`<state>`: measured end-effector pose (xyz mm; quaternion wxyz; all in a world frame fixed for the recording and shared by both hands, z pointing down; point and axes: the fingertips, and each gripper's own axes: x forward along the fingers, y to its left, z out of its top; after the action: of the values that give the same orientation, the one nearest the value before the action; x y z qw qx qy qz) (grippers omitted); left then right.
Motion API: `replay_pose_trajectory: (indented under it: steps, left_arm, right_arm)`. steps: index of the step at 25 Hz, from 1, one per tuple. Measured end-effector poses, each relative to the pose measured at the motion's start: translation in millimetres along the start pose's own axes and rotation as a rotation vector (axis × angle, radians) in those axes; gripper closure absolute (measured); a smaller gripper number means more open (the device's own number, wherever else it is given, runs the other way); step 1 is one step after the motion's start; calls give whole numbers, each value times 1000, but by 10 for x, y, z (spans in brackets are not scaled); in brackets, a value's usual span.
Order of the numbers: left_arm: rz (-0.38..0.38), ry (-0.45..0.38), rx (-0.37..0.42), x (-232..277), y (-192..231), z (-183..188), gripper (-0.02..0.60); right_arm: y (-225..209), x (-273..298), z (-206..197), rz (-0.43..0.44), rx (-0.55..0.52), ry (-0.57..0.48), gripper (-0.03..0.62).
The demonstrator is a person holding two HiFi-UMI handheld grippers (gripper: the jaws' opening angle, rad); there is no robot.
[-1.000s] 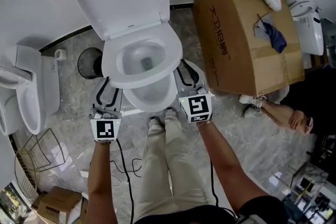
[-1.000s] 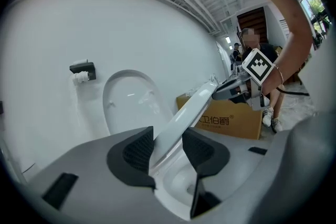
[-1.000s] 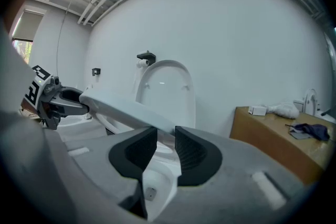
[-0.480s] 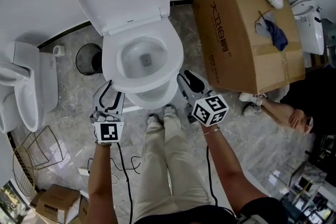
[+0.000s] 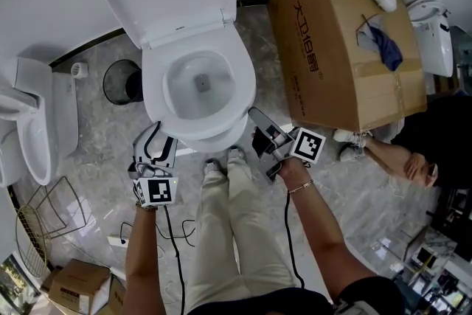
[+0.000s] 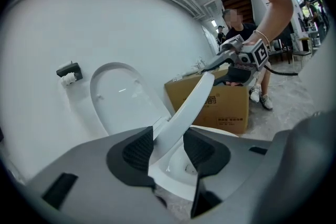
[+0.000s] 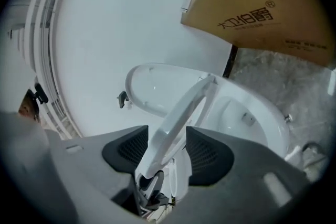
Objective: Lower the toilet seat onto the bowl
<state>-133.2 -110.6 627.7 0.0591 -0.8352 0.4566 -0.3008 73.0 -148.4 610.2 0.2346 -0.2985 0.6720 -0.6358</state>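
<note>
The seat (image 6: 197, 97) slants partway above the bowl (image 7: 262, 128), its front rim toward the person, where the left hand-held gripper (image 6: 168, 148) clamps it while the right hand-held gripper (image 7: 167, 150), beside it, opens around the rim.

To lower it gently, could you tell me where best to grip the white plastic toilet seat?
Take the front rim of the white plastic toilet seat from the front, to one side: it is thin and tilted up off the white ceramic bowl, so jaws can straddle its edge, as the left gripper does.
</note>
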Motion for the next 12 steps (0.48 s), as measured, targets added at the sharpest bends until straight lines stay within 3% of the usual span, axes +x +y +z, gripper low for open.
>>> replay_pose_trajectory:
  steps: [6, 8, 10, 12]
  left_arm:
    - [-20, 41, 57, -16, -165, -145, 405]
    - [-26, 62, 67, -25, -243, -192, 403]
    - [-45, 71, 7, -51, -319, -236, 393]
    - [-71, 78, -147, -112, -370, -323, 285]
  right_arm:
    - [-163, 149, -108, -21, 86, 14, 388]
    - [-215, 165, -139, -38, 85, 21, 428]
    - [-270, 142, -159, -50, 94, 20, 431]
    - [-313, 113, -174, -56, 105, 15, 434]
